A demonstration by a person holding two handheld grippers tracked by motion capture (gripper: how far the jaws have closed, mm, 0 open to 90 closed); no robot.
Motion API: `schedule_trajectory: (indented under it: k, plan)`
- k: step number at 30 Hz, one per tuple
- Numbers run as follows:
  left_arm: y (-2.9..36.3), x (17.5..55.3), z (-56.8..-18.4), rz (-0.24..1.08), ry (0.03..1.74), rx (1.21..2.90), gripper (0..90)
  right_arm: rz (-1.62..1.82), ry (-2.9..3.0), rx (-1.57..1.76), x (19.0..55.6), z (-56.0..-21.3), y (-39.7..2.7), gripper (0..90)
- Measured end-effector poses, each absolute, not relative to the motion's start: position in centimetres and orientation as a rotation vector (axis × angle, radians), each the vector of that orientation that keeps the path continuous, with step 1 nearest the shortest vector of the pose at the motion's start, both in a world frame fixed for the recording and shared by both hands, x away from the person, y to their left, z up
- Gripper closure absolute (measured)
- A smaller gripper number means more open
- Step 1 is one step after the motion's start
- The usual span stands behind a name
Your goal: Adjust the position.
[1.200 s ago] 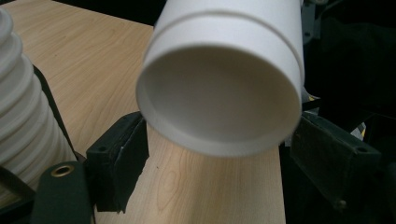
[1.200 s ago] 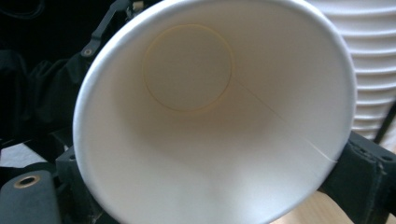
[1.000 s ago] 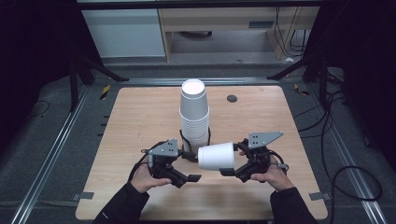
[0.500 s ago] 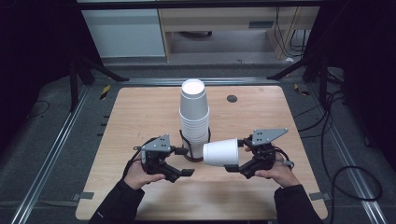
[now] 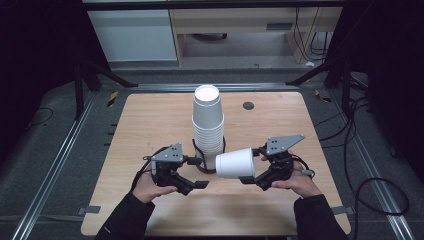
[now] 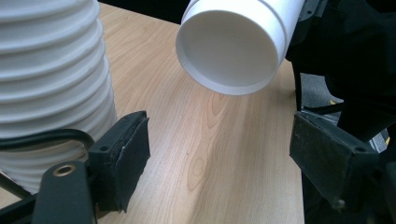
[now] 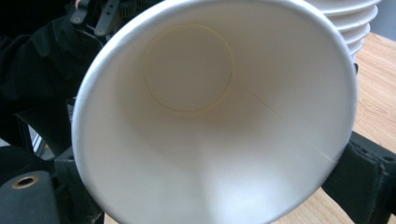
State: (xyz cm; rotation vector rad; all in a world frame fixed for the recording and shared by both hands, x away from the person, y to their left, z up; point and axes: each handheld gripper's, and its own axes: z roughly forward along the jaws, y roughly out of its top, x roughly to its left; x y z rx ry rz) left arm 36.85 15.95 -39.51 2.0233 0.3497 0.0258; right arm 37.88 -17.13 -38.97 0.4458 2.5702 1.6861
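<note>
Here the right gripper [image 5: 250,177] clamped a single white paper cup [image 5: 236,163] on its side above the wooden table [image 5: 150,125], its base pointing toward the left gripper [image 5: 197,172]. That gripper's jaws stood wide apart with nothing between them, just beside the tall stack of upturned cups [image 5: 208,125].

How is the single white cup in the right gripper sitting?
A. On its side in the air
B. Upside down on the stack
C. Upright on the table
A: the single cup lies sideways in the right gripper, above the table beside the stack.
</note>
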Motion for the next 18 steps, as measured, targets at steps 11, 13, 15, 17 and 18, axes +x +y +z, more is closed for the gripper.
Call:
schedule_trajectory:
  k: [11, 13, 15, 17, 18]
  plan:
    - [15.4, 36.5, -39.2, 0.032, 0.326, 2.05, 18.0, 1.584, 2.663, 0.375, 38.3, -38.4, -15.8, 9.0]
    - [15.3, 36.5, -39.3, 0.034, 0.325, 2.058, 17.7, 1.574, 2.676, 0.368, 38.4, -38.4, -15.6, 9.0]
    - [15.1, 36.5, -39.4, 0.038, 0.328, 2.065, 17.0, 1.555, 2.687, 0.36, 38.4, -38.4, -15.4, 9.0]
    - [15.0, 36.5, -39.5, 0.041, 0.323, 2.074, 16.5, 1.54, 2.703, 0.349, 38.4, -38.4, -15.1, 9.0]
    - [15.0, 36.5, -39.5, 0.041, 0.323, 2.074, 16.3, 1.532, 2.709, 0.345, 38.5, -38.4, -15.0, 9.0]
